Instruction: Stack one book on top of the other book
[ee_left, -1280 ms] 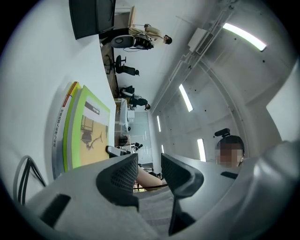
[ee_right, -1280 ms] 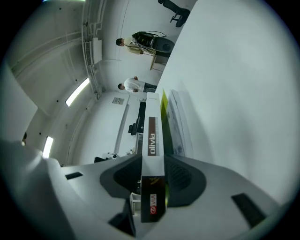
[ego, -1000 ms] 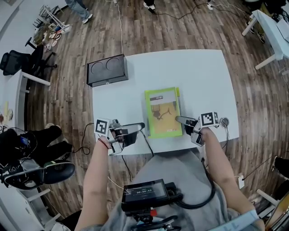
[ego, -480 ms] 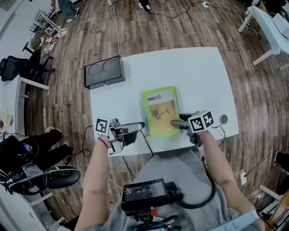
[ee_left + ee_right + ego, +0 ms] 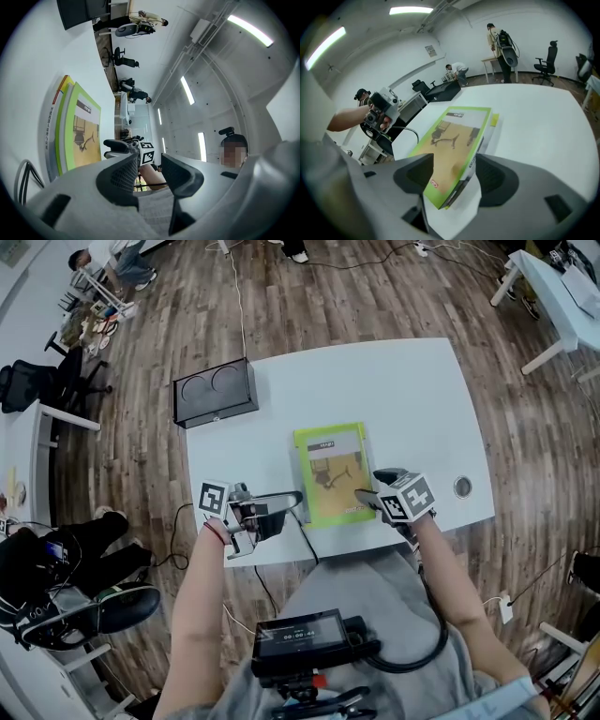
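A green-covered book [image 5: 328, 472] lies on top of a second book whose yellow edge [image 5: 367, 441] peeks out at the right, near the front of the white table [image 5: 403, 399]. My right gripper [image 5: 370, 486] sits at the stack's near right corner. Its jaws have just been opening, and they now stand open with the green book's corner [image 5: 440, 197] loosely between them, pads off it. My left gripper [image 5: 292, 501] hovers open and empty just left of the stack's near left corner. In the left gripper view the stack [image 5: 84, 136] shows edge-on beyond the left gripper [image 5: 149, 159].
A black box [image 5: 214, 387] with two round recesses stands off the table's far left corner. A round grommet [image 5: 461, 487] sits near the table's right front edge. A cable [image 5: 305, 535] hangs over the front edge. Desks, chairs and people are farther off.
The right gripper has rolled over, its marker cube now tilted up, and its jaws have spread wide around the book's corner. The left gripper has stayed put.
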Demonstrator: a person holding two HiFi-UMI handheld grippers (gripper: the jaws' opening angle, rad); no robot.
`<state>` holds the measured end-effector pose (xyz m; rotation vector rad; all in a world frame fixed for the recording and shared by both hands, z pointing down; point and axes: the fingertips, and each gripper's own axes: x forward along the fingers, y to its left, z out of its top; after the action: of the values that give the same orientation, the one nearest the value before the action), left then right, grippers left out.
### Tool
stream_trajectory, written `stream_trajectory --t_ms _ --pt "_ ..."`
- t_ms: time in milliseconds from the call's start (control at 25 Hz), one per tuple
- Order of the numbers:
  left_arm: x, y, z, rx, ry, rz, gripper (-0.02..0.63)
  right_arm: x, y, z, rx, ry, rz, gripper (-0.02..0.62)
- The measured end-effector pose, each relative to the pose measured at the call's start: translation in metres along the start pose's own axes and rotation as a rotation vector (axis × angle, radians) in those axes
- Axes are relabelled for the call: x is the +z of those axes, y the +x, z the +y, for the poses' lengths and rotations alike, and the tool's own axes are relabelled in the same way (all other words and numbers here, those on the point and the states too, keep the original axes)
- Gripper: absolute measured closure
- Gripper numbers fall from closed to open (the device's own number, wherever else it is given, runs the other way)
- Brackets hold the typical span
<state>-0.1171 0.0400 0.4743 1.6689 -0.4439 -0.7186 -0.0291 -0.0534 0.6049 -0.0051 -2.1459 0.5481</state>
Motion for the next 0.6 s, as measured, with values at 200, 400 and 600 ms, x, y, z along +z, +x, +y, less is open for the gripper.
stream_trajectory --t_ms 200,400,600 --pt "-0.001 0.003 -0.001 -0.008 0.003 0.002 0.456 0.016 -0.018 0.003 0.006 -0.032 -0.065 0.337" --pt "-0.002 0.009 -0.003 -0.02 0.01 -0.005 0.456 0.03 -0.027 0.016 0.063 -0.013 -0.148 0.337" --pt "0.001 0.017 -0.006 -0.029 0.047 -0.041 0.456 0.043 -0.037 0.03 0.102 -0.026 -0.215 0.337"
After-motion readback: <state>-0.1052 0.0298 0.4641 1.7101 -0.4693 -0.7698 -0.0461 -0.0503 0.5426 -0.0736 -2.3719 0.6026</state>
